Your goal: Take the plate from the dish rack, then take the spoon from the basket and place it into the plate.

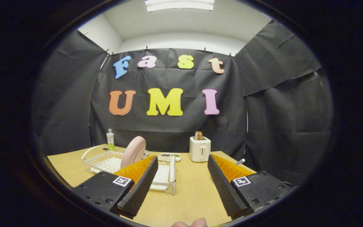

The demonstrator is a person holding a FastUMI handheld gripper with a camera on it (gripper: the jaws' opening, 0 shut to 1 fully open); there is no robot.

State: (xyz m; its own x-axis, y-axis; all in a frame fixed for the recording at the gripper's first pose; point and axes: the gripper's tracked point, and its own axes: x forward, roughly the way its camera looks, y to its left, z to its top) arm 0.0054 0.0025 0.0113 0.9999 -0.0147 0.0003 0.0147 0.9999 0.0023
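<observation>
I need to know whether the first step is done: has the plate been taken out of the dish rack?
No, the plate stands on edge in the dish rack, beyond the open fingers, which hold nothing.

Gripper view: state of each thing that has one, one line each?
Claw: open, fingers wide apart, holding nothing.
Round pink plate: standing on edge in the rack, untouched.
White wire dish rack: on the wooden table, holding the plate.
White toaster: upright, toast sticking out of its slot.
Clear bottle: upright, behind the rack.
</observation>
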